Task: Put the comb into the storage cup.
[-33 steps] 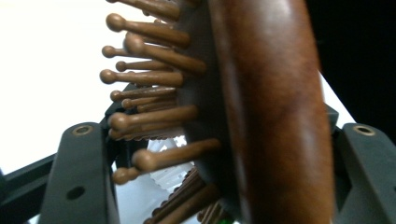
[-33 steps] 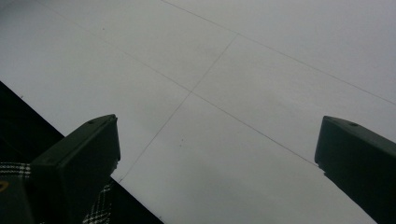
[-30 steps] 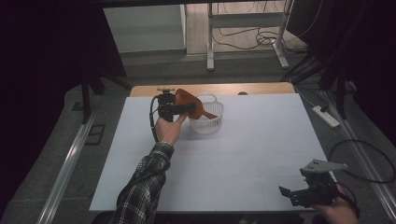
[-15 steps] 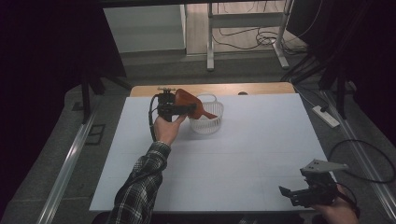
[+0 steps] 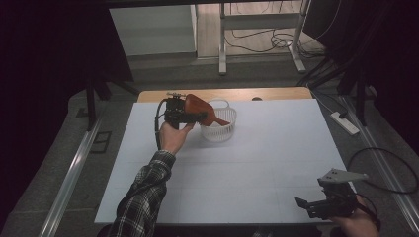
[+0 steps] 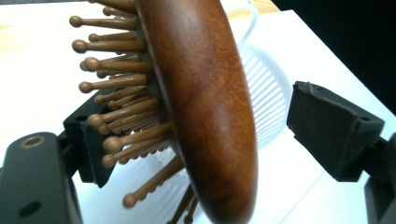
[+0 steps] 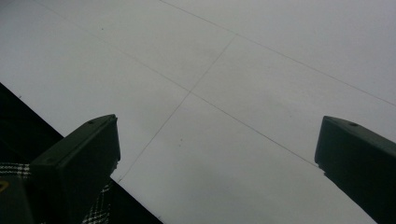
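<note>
A brown wooden hairbrush (image 5: 195,106) leans with its handle down in a small white slatted basket (image 5: 220,131) at the back of the white table (image 5: 247,168). My left gripper (image 5: 197,116) is at the brush head. In the left gripper view the hairbrush (image 6: 201,93) stands between the jaws: its bristles rest against the left pad (image 6: 91,149), while the right pad (image 6: 334,126) is clear of the smooth back, so the gripper is open. The basket (image 6: 268,88) lies just behind. My right gripper (image 5: 302,205) hovers open and empty over the near right corner, its jaws (image 7: 217,154) wide over bare table.
A strip of bare wooden tabletop (image 5: 276,94) shows behind the white sheet. A power strip (image 5: 345,123) and cables lie on the floor to the right. The table's front edge (image 7: 93,154) runs close under the right gripper.
</note>
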